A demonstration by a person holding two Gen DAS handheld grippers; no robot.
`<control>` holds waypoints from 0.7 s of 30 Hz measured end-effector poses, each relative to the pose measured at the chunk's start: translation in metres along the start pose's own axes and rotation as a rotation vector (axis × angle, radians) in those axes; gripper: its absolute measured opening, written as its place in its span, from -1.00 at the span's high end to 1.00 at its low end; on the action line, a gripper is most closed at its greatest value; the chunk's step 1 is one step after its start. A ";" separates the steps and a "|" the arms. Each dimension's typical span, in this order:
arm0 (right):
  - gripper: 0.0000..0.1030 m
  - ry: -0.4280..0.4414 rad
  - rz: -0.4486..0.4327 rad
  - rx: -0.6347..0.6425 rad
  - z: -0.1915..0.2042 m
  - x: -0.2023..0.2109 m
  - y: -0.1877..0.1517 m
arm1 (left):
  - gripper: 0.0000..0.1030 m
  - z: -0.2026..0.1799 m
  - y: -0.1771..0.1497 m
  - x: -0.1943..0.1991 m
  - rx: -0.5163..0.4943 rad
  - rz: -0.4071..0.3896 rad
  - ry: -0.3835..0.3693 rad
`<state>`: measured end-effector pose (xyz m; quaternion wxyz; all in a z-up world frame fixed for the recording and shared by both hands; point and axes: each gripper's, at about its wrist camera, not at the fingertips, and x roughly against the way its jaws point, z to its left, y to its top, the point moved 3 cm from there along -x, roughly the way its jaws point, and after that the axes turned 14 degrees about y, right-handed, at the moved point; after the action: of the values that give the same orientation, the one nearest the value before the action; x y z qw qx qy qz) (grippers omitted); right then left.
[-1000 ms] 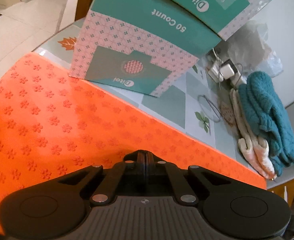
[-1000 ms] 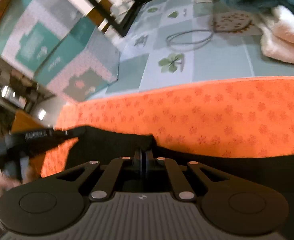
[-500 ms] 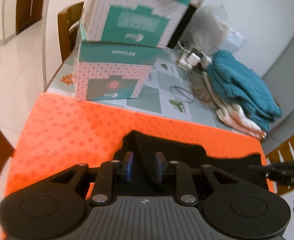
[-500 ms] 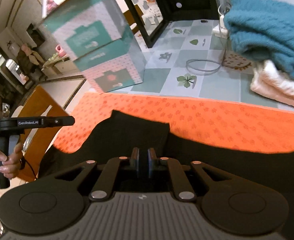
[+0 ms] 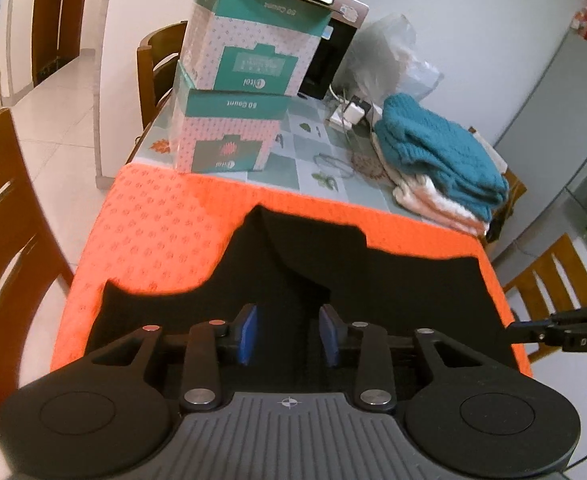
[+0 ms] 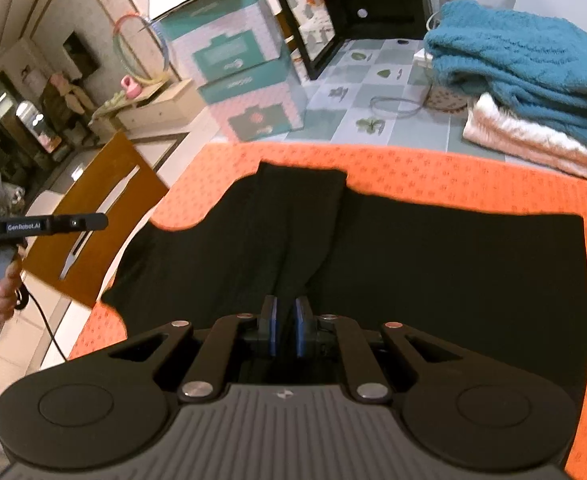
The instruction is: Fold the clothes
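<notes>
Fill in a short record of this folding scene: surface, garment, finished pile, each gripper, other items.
surface: orange mat on a tiled table
garment: black garment flat on the mat, a narrow part folded over its middle
pile: teal sweater on pale clothes, beyond the mat
left gripper: open, jaws have just been opening, nothing between them
right gripper: jaws slightly apart, nothing gripped
other: two stacked boxes
</notes>
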<state>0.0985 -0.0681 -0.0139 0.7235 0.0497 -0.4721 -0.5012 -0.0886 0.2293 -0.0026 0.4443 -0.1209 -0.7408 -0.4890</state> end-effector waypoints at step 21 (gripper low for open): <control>0.59 0.053 0.186 0.218 0.060 -0.022 -0.126 | 0.08 -0.032 -0.122 0.007 -0.274 0.098 -0.016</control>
<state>-0.0321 -0.0894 -0.0639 0.7693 0.0971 -0.5071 -0.3763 -0.1504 0.1408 -0.0686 0.4410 -0.2205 -0.6638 -0.5624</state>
